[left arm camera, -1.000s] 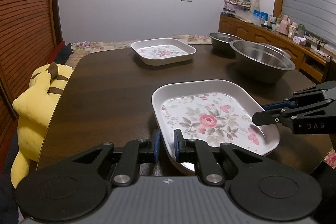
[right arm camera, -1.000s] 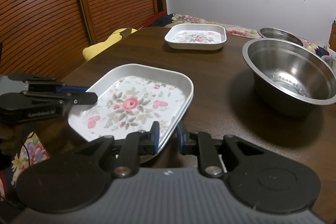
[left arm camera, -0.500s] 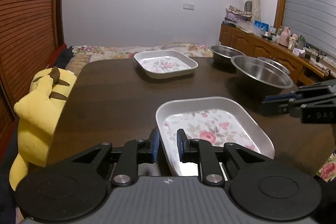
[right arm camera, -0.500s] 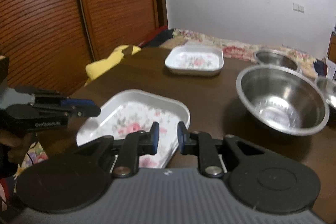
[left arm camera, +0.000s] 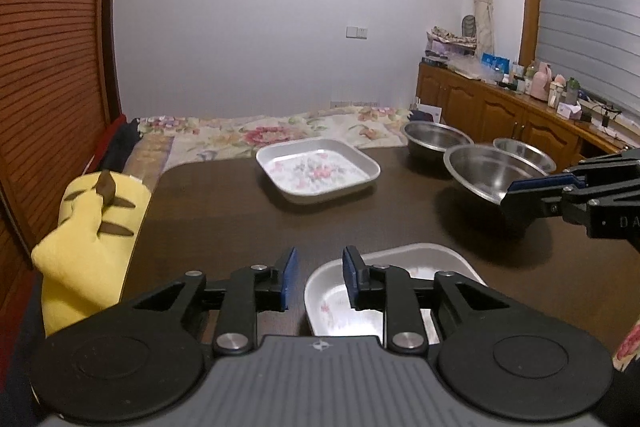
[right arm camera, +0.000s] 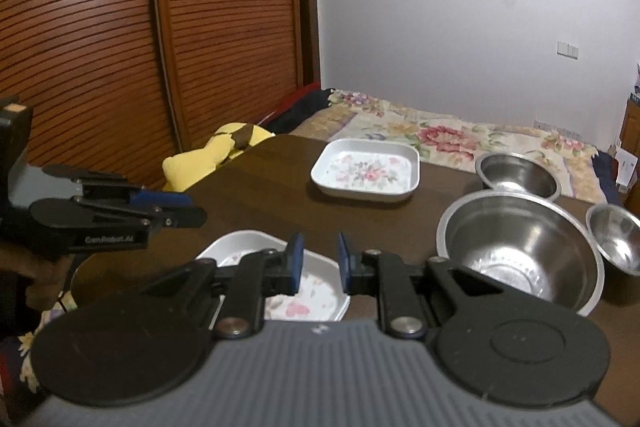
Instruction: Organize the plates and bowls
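L gripper (left arm camera: 316, 277) and R gripper (right arm camera: 319, 261) are both sitting above the near floral plate (left arm camera: 404, 259), jaws parted by a narrow gap, nothing between the pads. Vs 1 s ago: both were pinching that plate's rim and carrying it tilted; now the plate is lying flat on the table (left arm camera: 224, 219) at the near edge, so I'm reading this as a release w/ both tools backing up and away. Cameras are also looking higher now, more wall in view. Far floral plate (left arm camera: 318, 169) is resting at the table's far side, unmoved, well apart from the near one. Three steel bowls are sitting to the right: big bowl (right arm camera: 520, 251), back bowl (right arm camera: 518, 173), small bowl (right arm camera: 616, 239), not nested yet. Judging: plates aren't stacked, so the task is still early.
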Demonstrator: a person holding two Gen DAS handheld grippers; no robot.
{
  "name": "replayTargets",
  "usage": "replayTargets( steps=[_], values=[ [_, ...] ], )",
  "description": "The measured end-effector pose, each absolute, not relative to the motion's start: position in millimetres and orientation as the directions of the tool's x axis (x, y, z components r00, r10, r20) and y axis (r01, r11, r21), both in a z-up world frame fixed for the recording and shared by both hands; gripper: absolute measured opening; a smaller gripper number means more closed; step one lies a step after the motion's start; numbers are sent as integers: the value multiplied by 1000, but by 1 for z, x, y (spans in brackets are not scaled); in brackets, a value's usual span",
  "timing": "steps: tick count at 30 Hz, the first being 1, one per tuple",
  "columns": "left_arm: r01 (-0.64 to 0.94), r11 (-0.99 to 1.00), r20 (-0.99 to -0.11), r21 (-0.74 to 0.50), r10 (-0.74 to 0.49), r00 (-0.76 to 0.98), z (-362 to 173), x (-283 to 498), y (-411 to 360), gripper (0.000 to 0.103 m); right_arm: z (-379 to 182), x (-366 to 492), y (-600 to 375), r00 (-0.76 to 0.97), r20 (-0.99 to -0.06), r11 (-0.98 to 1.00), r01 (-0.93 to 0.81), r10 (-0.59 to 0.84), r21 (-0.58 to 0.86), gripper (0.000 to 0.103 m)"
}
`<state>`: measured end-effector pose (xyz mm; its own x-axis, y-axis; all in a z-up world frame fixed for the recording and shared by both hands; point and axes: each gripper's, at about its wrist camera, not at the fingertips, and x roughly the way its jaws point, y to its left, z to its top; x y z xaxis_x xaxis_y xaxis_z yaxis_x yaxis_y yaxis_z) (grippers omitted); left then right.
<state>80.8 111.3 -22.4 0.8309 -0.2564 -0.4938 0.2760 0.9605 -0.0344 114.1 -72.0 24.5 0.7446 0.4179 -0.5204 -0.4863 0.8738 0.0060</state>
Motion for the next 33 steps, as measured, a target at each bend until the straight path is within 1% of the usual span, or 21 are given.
replayTargets(
  steps=[7,11,18,20,22,29,30,31,33],
  values=[
    [254,967,-476,-32,-238,847,-6,108,115,37,43,139,-72,759,-511,874,-485,404,-31,20],
    [233,972,-476,-31,-219,852,0,129,118,39,52,157,-71,765,-508,873,-485,396,-51,20],
    [203,979,-493,-21,-187,849,2,162,120,44,54,198,-72,748,-545,877,-478,379,-46,20],
    [198,980,-501,-19,-180,846,2,170,119,45,52,210,-73,741,-559,880,-472,371,-42,22],
    [193,981,-506,-17,-175,845,0,178,120,46,49,224,-72,735,-572,883,-467,364,-38,25],
    [185,983,-527,-13,-163,834,-5,204,118,49,39,260,-69,709,-615,886,-462,346,-34,26],
    [184,983,-530,-12,-162,832,-6,207,119,50,37,266,-68,704,-621,886,-462,344,-33,27],
    [183,983,-534,-12,-161,830,-7,211,119,50,35,271,-67,699,-627,886,-463,343,-32,32],
    [181,983,-542,-11,-158,825,-10,218,119,50,31,281,-66,687,-643,886,-463,340,-27,33]
  ],
)
